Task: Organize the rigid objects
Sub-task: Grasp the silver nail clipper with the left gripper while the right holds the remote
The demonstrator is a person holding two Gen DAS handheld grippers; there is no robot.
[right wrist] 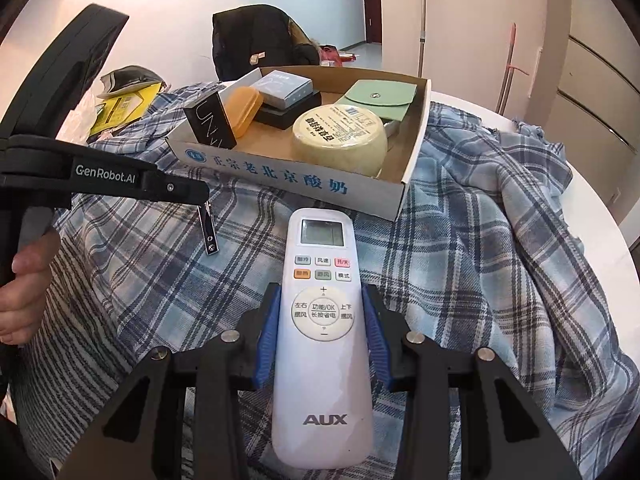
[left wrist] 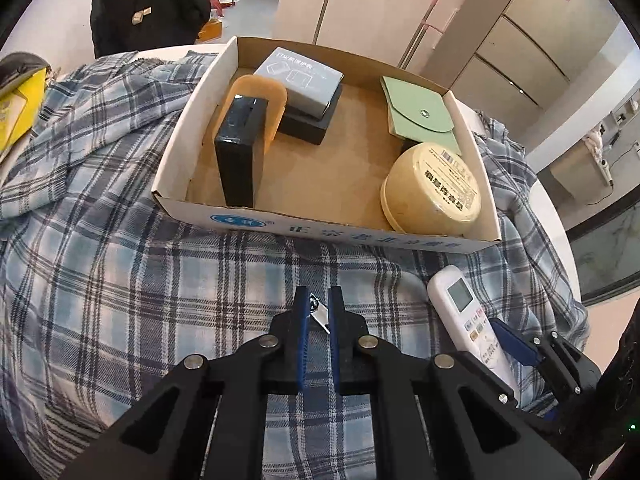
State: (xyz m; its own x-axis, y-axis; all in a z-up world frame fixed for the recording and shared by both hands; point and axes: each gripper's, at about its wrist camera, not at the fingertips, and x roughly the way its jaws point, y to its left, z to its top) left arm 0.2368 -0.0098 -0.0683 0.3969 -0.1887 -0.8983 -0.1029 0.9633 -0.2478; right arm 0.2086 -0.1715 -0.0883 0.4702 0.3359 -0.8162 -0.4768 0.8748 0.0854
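- White plastic AC remote (right wrist: 323, 340), "AUX" on its lower face, lies lengthwise between the blue pads of the R gripper (right wrist: 323, 312); both pads press its sides, so the claw is clamped on the remote. Screen end points toward the box.
- Remote sits on/over the blue-white plaid cloth (right wrist: 500, 280); can't tell if it's lifted clear of the fabric.
- L gripper (left wrist: 318, 304), seen from its own cam: fingers drawn together, pinching a small shiny metal nail clipper (left wrist: 320, 314). In the R view the clipper (right wrist: 209, 230) hangs down from the black fingertip, its low end just above the cloth, to the left of the remote.
- A person's hand (right wrist: 24, 280) grips the L tool's handle at the left edge of the R view.
- Cardboard tray box (right wrist: 416, 152) w/ blue print on its front wall sits on the cloth, just beyond the remote.
- Inside, near side: round cream tub (right wrist: 340, 140) w/ label on top, right part; black box (right wrist: 210, 126) standing upright, left corner.
- Behind the black box: orange case (right wrist: 242, 110) leaning on it; then a grey box (right wrist: 286, 88) stacked on a flat black box (right wrist: 288, 114).
- Far right in tray: green snap pouch (right wrist: 376, 98).
- Yellow item (right wrist: 120, 110) on the table left of the cloth; dark jacket (right wrist: 256, 40) over a chair beyond.
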